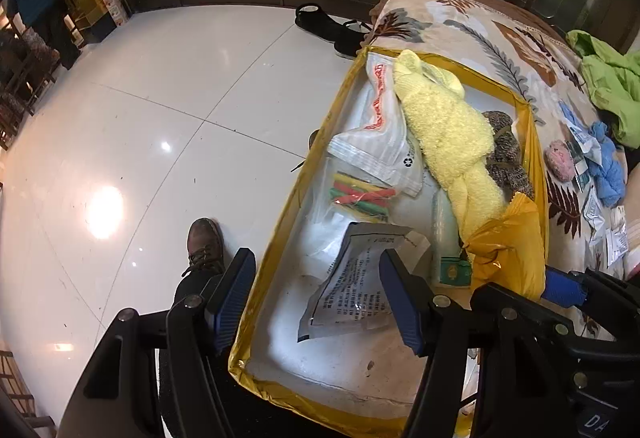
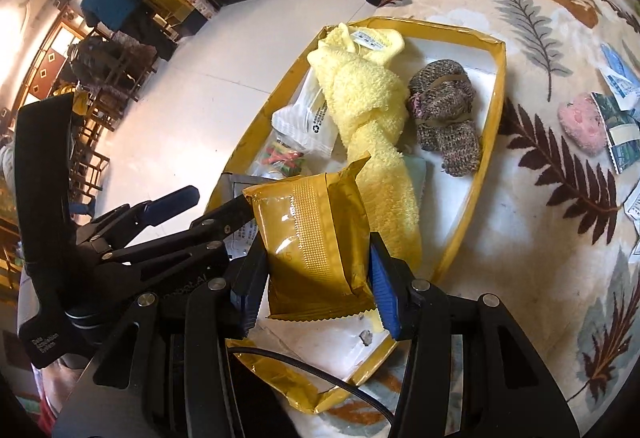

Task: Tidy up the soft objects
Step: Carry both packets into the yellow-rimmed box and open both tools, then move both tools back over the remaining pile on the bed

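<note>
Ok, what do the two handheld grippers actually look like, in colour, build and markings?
Both are black linkage frames with silver pivot bolts and ribbed blue finger pads. The left gripper shows this in its own view; its body carries small white lettering in the right wrist view. The right gripper has a thin black cable beneath it.

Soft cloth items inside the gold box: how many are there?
2. The yellow towel lies along the middle of the gold box; the knitted brown piece lies beside it. Packets may hide others.

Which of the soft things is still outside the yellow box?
The pink fuzzy piece, lying on the leaf-patterned blanket; the yellow towel and brown knit item are inside the box.
</note>
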`<move>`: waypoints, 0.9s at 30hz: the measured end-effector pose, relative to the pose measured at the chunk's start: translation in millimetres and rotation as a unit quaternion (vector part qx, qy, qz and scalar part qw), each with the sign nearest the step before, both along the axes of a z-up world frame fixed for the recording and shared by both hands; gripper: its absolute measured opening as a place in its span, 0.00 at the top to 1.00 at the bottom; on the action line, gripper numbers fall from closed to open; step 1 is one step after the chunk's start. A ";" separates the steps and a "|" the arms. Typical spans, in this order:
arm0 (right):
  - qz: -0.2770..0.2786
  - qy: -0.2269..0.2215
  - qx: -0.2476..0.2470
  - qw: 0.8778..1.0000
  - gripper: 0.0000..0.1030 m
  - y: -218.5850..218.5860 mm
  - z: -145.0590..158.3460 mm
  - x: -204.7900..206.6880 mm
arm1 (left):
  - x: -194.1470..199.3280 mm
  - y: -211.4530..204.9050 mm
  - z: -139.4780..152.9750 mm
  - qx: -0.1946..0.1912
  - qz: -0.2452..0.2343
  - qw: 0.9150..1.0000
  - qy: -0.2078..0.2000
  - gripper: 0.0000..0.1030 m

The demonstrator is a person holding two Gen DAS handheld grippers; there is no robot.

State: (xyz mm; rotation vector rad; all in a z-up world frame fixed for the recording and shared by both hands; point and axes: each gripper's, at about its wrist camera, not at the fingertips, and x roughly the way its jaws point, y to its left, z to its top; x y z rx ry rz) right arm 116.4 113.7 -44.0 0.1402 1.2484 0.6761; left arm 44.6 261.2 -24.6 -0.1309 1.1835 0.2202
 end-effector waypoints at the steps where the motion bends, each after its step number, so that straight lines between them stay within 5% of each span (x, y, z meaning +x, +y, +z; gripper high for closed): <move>1: 0.001 -0.001 0.000 1.000 0.54 0.2 -0.1 -0.3 | -0.2 0.8 -0.1 0.000 0.001 1.000 0.000 0.37; 9: 0.007 -0.027 -0.003 1.000 0.45 -0.1 8.6 -4.9 | 0.5 4.5 1.4 -0.005 0.006 1.000 -0.002 0.37; 27: -0.037 -0.006 0.029 0.999 0.45 -53.7 14.0 -10.8 | 2.8 -39.6 16.2 0.001 -0.029 0.999 -0.017 0.36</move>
